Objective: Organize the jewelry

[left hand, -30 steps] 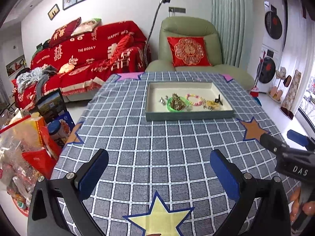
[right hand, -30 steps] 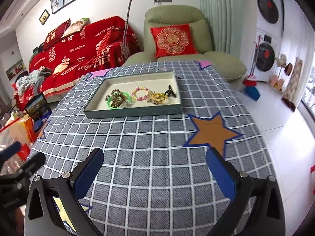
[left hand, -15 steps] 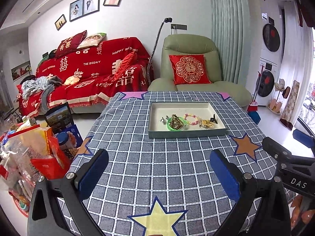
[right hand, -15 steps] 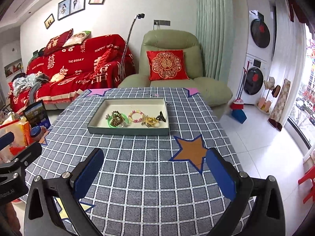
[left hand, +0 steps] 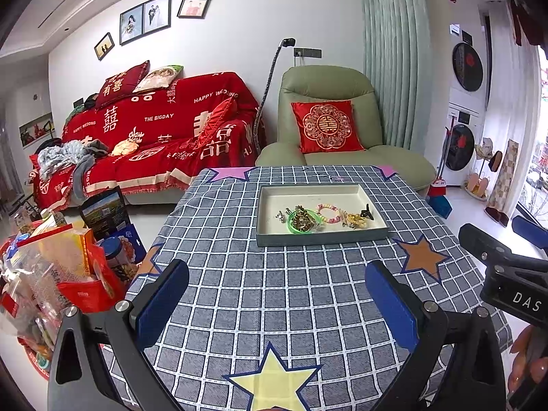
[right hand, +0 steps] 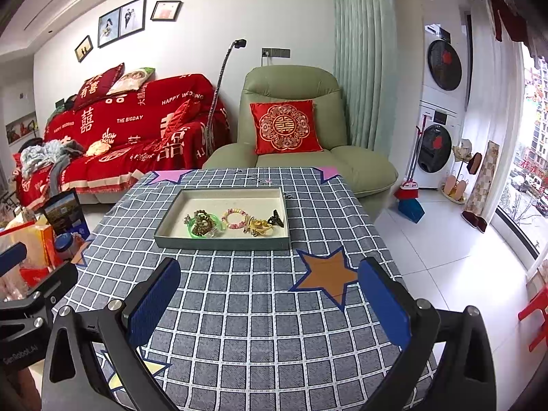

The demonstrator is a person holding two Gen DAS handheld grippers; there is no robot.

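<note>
A shallow grey tray [left hand: 322,238] [right hand: 222,242] sits on the far half of the checked tablecloth. Inside lie a green bangle with brown beads [left hand: 301,221] [right hand: 202,224], a pink bead bracelet [left hand: 328,213] [right hand: 235,218], a yellow-gold piece [left hand: 356,220] [right hand: 259,225] and a black clip [left hand: 367,211] [right hand: 276,218]. My left gripper [left hand: 277,304] is open and empty, held well short of the tray above the near table. My right gripper [right hand: 269,299] is open and empty, also well short of the tray. Each gripper shows at the edge of the other's view.
The table [left hand: 274,284] has star patches on its cloth. A red-covered sofa [left hand: 154,137] and a green armchair [left hand: 328,130] stand behind it. Bags and boxes [left hand: 58,274] crowd the floor at the left. Stacked washing machines [right hand: 440,116] stand at the right.
Both grippers have pulled back and risen from the table, so the tray looks smaller and farther. Both stay open and empty. The jewelry in the tray has not moved.
</note>
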